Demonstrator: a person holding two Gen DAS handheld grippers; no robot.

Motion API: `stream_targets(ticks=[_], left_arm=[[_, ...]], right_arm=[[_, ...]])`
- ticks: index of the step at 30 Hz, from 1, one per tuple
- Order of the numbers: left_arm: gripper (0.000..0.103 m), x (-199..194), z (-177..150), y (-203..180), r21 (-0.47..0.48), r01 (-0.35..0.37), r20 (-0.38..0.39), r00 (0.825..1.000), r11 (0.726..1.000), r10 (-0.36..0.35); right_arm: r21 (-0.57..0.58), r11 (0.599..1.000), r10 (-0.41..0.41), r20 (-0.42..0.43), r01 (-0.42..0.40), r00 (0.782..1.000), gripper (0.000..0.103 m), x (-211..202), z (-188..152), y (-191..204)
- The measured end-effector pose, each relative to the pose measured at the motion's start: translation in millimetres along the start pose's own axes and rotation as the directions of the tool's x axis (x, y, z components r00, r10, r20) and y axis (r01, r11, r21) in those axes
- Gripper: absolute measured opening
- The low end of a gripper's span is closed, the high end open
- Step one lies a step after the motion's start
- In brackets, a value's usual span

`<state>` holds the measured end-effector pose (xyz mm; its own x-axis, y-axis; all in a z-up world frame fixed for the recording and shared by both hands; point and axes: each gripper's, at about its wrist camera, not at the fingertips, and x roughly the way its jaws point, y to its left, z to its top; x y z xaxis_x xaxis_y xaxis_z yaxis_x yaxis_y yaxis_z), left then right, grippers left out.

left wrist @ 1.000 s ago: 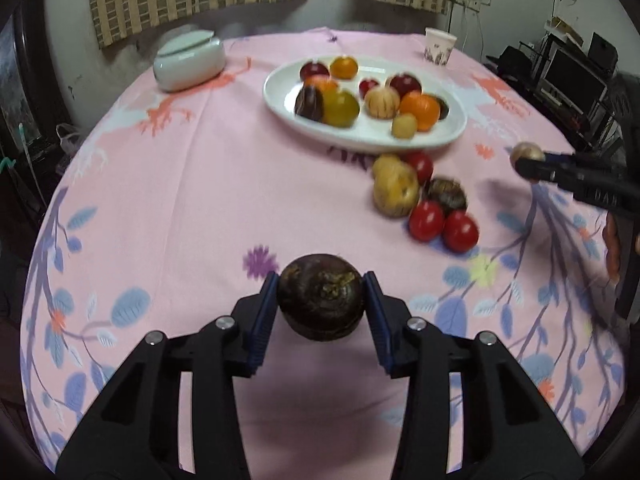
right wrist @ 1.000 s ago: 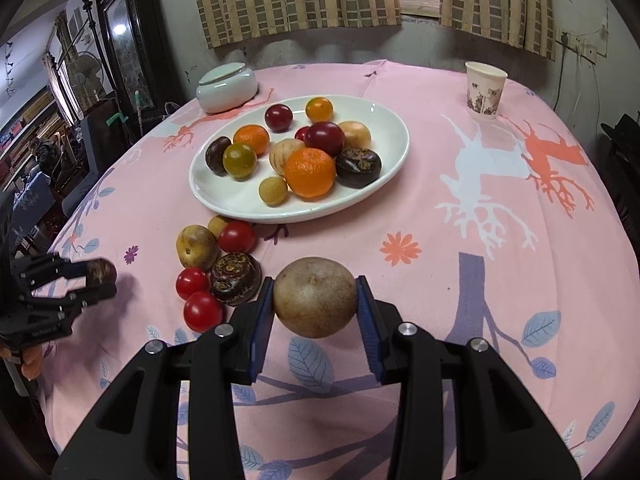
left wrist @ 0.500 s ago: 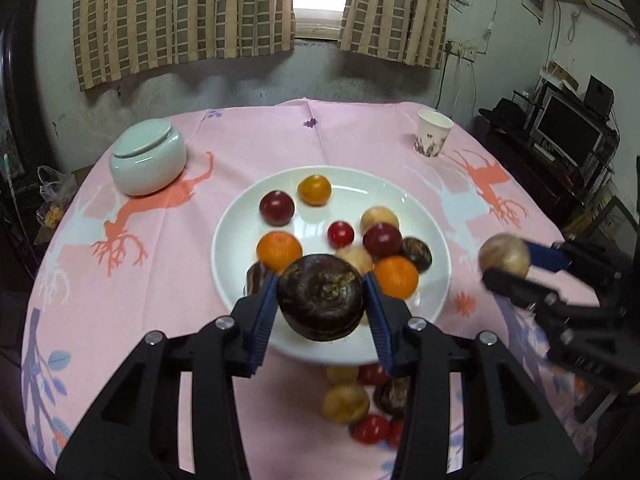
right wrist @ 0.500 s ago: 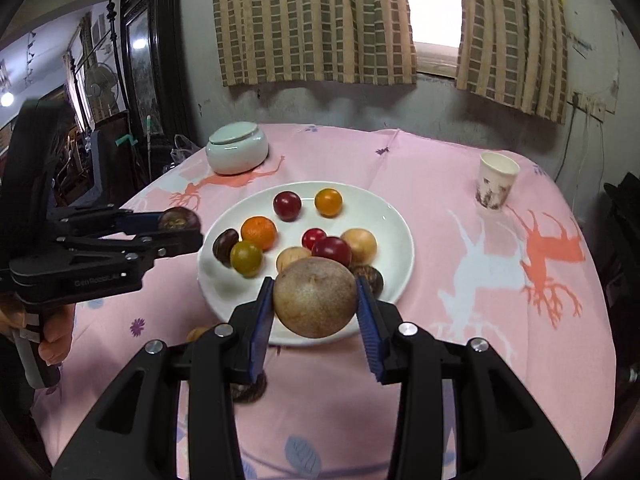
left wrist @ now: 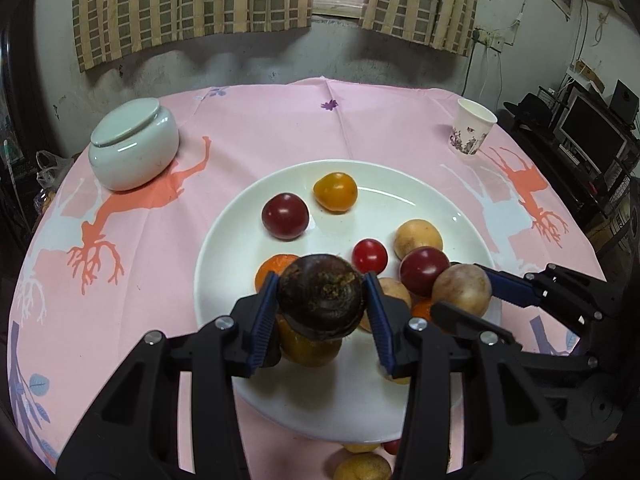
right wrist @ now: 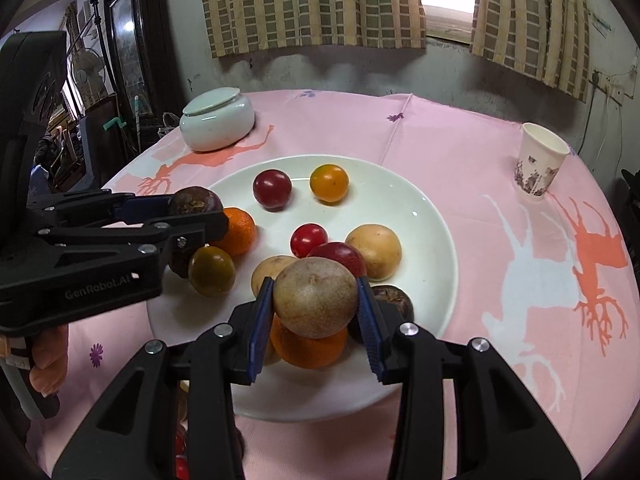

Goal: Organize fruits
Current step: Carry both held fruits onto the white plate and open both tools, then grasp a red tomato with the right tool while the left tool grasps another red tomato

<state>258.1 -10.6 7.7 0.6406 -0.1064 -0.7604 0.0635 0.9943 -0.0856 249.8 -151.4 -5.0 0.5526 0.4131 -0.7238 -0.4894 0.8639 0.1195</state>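
Note:
My left gripper (left wrist: 320, 290) hangs over the near left part of the white plate (left wrist: 360, 392). A dark purple-brown round fruit (left wrist: 320, 304) sits between its blue pads, which still touch it while the jaws are opening. The right wrist view shows the same left gripper (right wrist: 192, 212) and dark fruit (right wrist: 195, 201) from the side, above an orange (right wrist: 238, 232). My right gripper (right wrist: 316, 298) is shut on a tan round fruit (right wrist: 316, 292), just above the heap on the white plate (right wrist: 400, 200). Beside the left gripper, the right gripper (left wrist: 464, 296) and tan fruit (left wrist: 462, 288) show again.
Several red, orange, yellow and dark fruits lie on the plate. A few loose fruits (left wrist: 362, 466) remain on the pink cloth in front of it. A lidded white jar (left wrist: 134, 144) stands back left, a paper cup (left wrist: 472, 132) back right. A person's hand (right wrist: 48, 364) holds the left gripper.
Both grippers have carried their fruits forward from the near table to above the plate. They now hang close together over the heap. The loose fruits have slipped beneath the lower edge.

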Motion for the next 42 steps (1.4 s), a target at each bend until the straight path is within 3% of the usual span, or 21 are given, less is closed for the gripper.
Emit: stream_targets(ticks=[2,4,5,11,18,24,29,42], left_arm=[[0.072,-5.3,-1.9,2.5,-0.029,-0.035,0.046,0.998,0.999,0.037],[0.073,-12.1,-2.6,5.4,-0.044,-0.046,0.077,0.996,0.998,0.049],[0.073,-14.5,-2.5,6.6,-0.043,-0.043,0.070,0.996,0.998,0.046],[0.077,-42.4,-13.7,11.9,-0.045,-0.043,0.076,0.996,0.998,0.047],[0.083,-77.0,-45.2,7.7,-0.011,-0.049,0.092,0.995,0.999,0.049],[0.088,-85.0,-85.4,7.0,-0.008,-0.069,0.079,0.994,0.998,0.070],[0.089,-79.5,-112.8,13.8,-0.034,-0.071,0.025,0.997,0.997,0.071],[0.090,-71.2,-127.5,38.2,-0.102,-0.056,0.014,0.998,0.993,0.058]], right_arm=[[-0.014,1.000,-0.015,0.028,0.016,0.999,0.047,0.7,-2.1,2.7],[-0.002,1.000,-0.015,0.058,0.015,0.998,0.060,-4.5,-3.4,1.6],[0.014,1.000,-0.010,0.076,0.009,0.997,0.061,-9.5,-3.6,-0.2],[0.038,0.999,-0.011,0.100,0.007,0.995,0.061,-43.6,-10.8,-5.8],[0.018,1.000,-0.016,0.082,0.014,0.996,0.064,-85.2,-48.5,-1.6],[0.011,1.000,0.000,0.025,0.000,1.000,0.064,-96.8,-86.2,8.8],[-0.028,0.999,0.027,-0.044,-0.028,0.999,0.064,-92.3,-108.0,27.3],[-0.124,0.987,0.082,-0.141,-0.100,0.987,0.064,-67.8,-126.7,86.3]])
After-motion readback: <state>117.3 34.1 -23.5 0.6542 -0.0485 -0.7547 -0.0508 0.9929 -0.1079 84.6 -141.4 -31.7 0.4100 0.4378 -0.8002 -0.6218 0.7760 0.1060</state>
